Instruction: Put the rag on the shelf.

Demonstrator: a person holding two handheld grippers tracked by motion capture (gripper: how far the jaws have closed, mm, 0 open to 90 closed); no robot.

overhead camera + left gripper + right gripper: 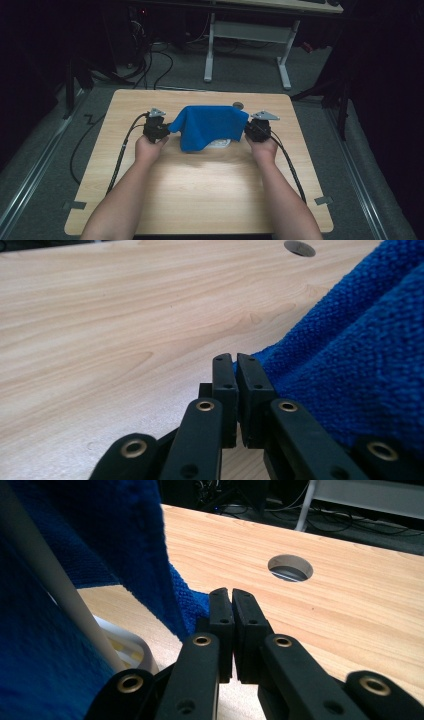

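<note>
A blue cloth [210,127] hangs stretched between my two grippers over the middle of the wooden table [200,190]. My left gripper [167,128] is shut on the cloth's left corner; in the left gripper view the jaws [235,360] meet with the blue cloth [360,350] pinched at their tips. My right gripper [248,128] is shut on the right corner, and the cloth [75,530] drapes to the left of its closed jaws [231,594]. A white object [219,144] sits under the cloth, mostly hidden; its rim [127,650] and a white rod [50,590] show in the right gripper view.
A round cable hole [238,105] lies in the table just behind the cloth. Cables trail from both grippers over the table's sides. A white desk frame [247,45] stands on the floor beyond the table.
</note>
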